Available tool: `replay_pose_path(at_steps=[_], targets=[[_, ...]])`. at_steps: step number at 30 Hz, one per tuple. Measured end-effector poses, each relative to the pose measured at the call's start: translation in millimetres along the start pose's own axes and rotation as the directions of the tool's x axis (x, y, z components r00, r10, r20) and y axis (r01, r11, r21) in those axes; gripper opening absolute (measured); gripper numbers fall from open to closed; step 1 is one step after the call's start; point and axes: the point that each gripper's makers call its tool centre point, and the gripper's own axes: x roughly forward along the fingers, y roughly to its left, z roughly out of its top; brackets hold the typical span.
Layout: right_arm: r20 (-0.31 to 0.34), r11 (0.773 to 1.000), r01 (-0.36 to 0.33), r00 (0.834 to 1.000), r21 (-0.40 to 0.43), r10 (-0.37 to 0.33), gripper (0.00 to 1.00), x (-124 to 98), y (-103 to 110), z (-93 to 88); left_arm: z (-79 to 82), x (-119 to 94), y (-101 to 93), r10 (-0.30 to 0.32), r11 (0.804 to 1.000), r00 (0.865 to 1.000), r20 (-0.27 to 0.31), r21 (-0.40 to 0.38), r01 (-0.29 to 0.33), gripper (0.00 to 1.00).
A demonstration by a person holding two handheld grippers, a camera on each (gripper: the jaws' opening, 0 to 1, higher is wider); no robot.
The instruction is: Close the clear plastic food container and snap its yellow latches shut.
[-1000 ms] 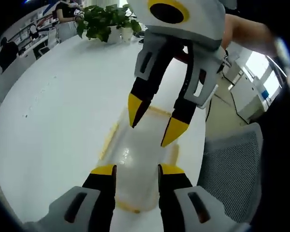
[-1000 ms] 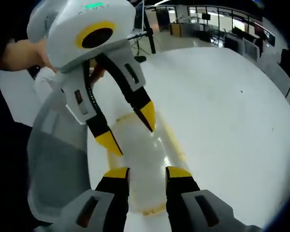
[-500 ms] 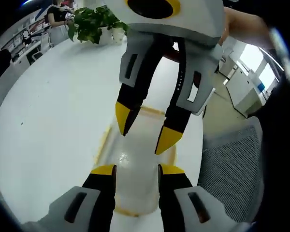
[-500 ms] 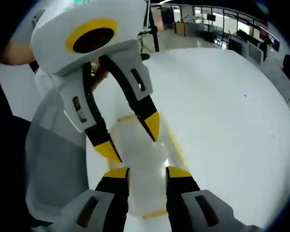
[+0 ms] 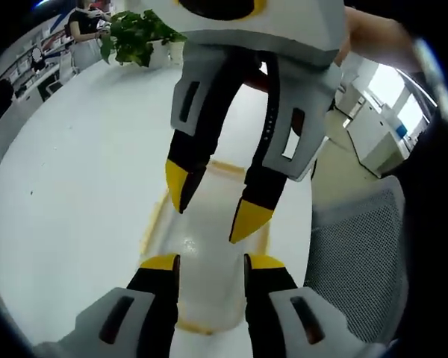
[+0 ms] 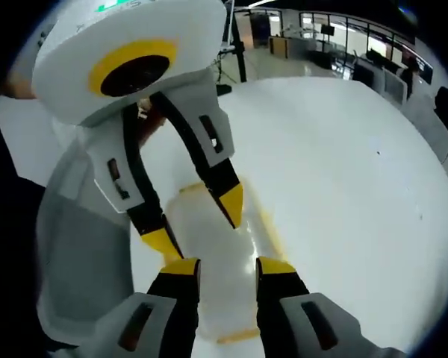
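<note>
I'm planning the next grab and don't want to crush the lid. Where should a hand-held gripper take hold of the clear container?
Probably by a long edge, not the top. The clear container lies flat on the white table, its lid broad and smooth, while yellow latches run along the long sides. Come down from above and straddle a long rim with open jaws, as the left hand-held gripper is roughly placed to do.

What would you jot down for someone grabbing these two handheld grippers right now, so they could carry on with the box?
Left gripper: jaws open, empty, over the near end of the clear container.
Right gripper: jaws open, empty, facing the left one from the opposite end.
The container lies on the white table, lid apparently down; yellow latches run along its sides.
Done: lid seems closed.
Left: press the latches down; whether any has snapped cannot be told.
</note>
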Motion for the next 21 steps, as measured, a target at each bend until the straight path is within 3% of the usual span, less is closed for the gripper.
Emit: replay_pose_path(at_steps=[11,21], targets=[[0.012,1.000,0.030,0.999,0.002,-0.030,0.28,1.2,-11.6,1.8,-0.4,0.2,-2.6,-0.011,1.000,1.000,-0.001,0.016,0.011,0.37],[0.025,0.999,0.026,0.999,0.028,-0.026,0.35,5.2,-19.9,5.6,-1.7,0.8,-8.5,-0.016,0.999,1.000,-0.008,0.036,0.016,0.44]])
